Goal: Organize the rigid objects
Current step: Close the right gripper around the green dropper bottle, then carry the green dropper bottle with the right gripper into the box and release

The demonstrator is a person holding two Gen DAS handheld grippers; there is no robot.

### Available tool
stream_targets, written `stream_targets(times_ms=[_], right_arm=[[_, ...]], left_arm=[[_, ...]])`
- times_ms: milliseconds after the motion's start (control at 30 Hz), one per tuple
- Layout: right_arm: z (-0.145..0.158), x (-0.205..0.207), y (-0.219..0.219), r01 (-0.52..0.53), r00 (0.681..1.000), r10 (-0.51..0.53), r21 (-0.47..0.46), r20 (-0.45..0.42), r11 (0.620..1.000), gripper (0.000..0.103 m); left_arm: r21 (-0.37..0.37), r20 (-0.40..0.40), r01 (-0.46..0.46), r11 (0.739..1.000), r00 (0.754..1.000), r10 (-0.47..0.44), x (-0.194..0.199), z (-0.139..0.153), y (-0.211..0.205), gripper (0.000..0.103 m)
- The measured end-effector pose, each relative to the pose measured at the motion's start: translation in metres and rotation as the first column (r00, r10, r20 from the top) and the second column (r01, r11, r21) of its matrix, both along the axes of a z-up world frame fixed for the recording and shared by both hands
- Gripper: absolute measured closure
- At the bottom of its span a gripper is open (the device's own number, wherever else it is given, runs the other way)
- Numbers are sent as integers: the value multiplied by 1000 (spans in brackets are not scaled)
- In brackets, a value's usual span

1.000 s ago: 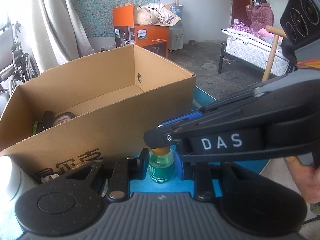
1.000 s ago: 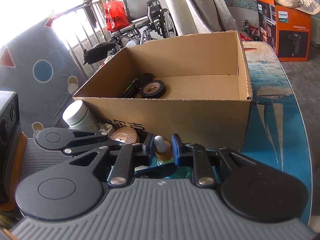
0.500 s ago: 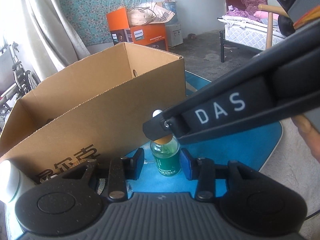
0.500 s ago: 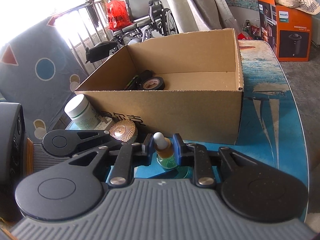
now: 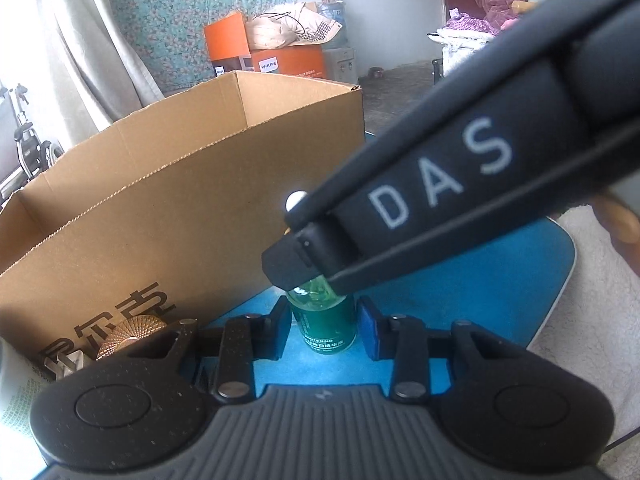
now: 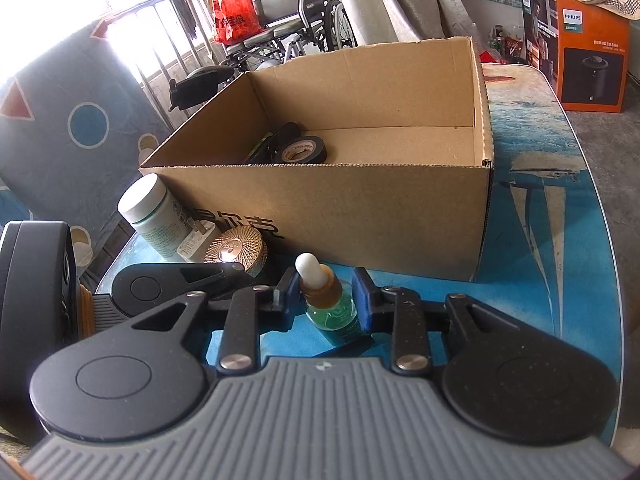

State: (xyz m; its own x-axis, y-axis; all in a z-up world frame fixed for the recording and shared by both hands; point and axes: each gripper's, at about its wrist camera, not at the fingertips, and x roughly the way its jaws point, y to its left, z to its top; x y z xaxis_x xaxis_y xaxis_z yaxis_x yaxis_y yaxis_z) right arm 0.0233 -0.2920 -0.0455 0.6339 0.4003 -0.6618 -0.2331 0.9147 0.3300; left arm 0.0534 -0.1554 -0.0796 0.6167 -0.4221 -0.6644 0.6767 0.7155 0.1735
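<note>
A small green dropper bottle (image 5: 326,326) with a gold collar and white bulb stands between the fingers of my left gripper (image 5: 324,330), which is open around it with a gap on each side. My right gripper (image 6: 327,298) is shut on the bottle's neck (image 6: 320,286), tilting it; in the left wrist view its finger (image 5: 440,204) crosses over the bottle top. The open cardboard box (image 6: 360,216) stands just behind, holding a roll of black tape (image 6: 304,150).
A white-capped jar (image 6: 150,210), a white plug (image 6: 198,240) and a gold-lidded tin (image 6: 234,250) stand against the box's front left. The blue table (image 6: 552,240) extends right of the box. An orange box (image 6: 588,52) and a wheelchair (image 6: 304,12) stand beyond.
My right gripper has lifted with the bottle and pulled back from the box. The left gripper has drawn back a little, its fingers still apart around the bottle.
</note>
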Motion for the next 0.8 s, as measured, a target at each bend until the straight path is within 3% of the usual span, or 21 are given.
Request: stream_targets(times_ms=[133,467,667,800], right_arm=[[2,1,-1,10,1000,-10,-5,13,1000,82],[18,-10,3,12,999,-11,-9,37,1000,83],[67,-21,14,-44,988,48,-31,149,999,83],[112,-17,21,-101,963,110,-49,247,994,83]], left_arm=[[15,36,11,1000,999,-12,-7,-3,-4,67],[-11,67,9,1000,998,-8,-17,13,4,68],[-58,149,-28,998,988,37,-25,56,18,68],[-120,191,-63,991,978,85,-18,93,32,68]])
